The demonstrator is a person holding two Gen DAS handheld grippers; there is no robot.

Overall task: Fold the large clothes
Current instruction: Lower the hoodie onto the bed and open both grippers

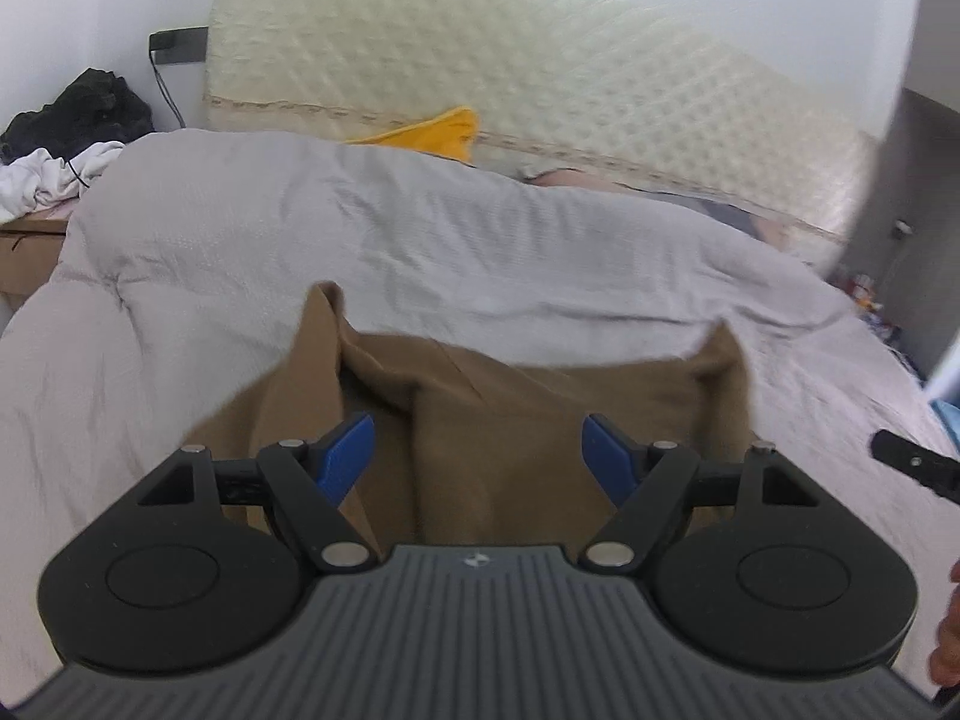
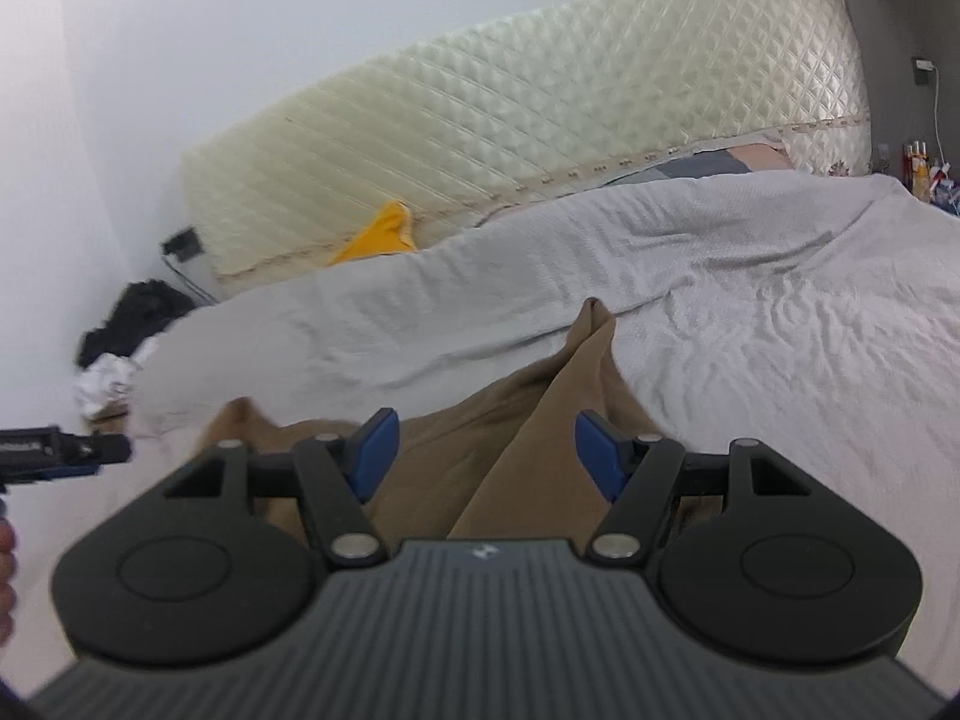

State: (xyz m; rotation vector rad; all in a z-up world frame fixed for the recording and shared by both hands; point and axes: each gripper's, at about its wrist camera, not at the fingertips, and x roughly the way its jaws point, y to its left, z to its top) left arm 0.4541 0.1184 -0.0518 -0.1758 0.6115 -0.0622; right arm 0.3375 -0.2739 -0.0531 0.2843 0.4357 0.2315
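A tan-brown garment [image 1: 510, 420] lies on the grey bedspread [image 1: 300, 252], with two pointed corners sticking up at its far edge. My left gripper [image 1: 479, 459] hangs above it, open, its blue pads [image 1: 348, 456] wide apart with nothing between them. In the right wrist view the same garment [image 2: 492, 420] lies under my right gripper [image 2: 486, 456], which is open and empty as well. Each gripper's tip shows at the edge of the other's view: the right one [image 1: 918, 465] and the left one [image 2: 66, 453].
A cream quilted mattress [image 1: 480, 60] leans on the wall behind the bed, a yellow cloth [image 1: 438, 132] at its foot. Black and white clothes [image 1: 66, 138] are piled on a cardboard box at the left. Small bottles [image 2: 921, 171] stand at the far right.
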